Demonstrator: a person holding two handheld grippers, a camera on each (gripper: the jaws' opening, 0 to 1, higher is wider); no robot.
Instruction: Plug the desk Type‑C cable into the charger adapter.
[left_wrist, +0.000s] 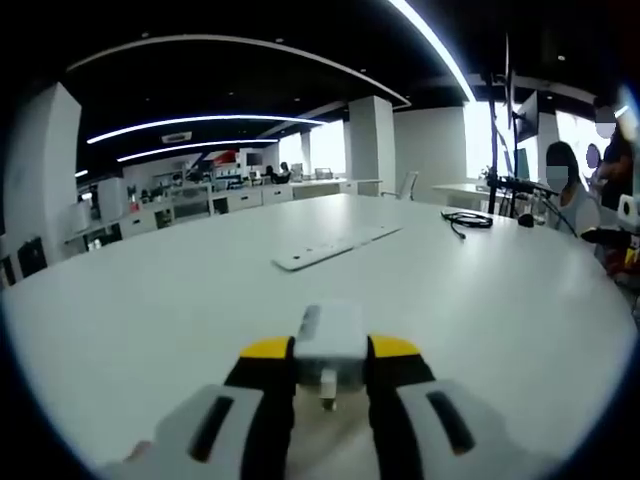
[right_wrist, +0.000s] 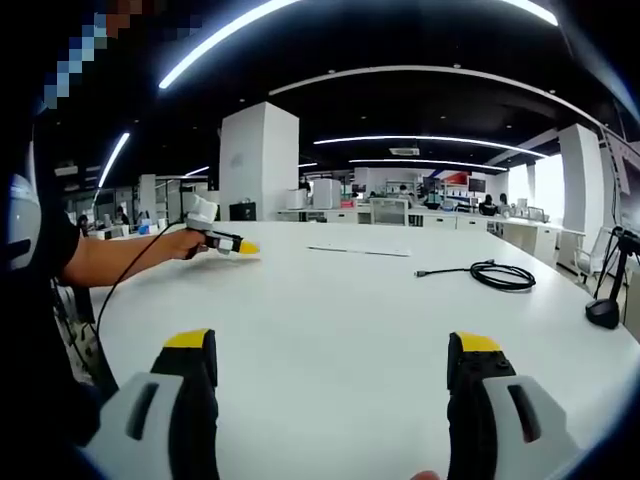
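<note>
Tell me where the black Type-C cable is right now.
The black cable lies coiled on the white table, ahead-right in the right gripper view, beyond the power strip in the left gripper view.

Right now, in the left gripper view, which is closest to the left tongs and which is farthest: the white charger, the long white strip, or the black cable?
1. White charger: pinched between the left tongs.
2. Long white strip: mid-table, straight ahead.
3. Black cable: coiled, far right.
</note>
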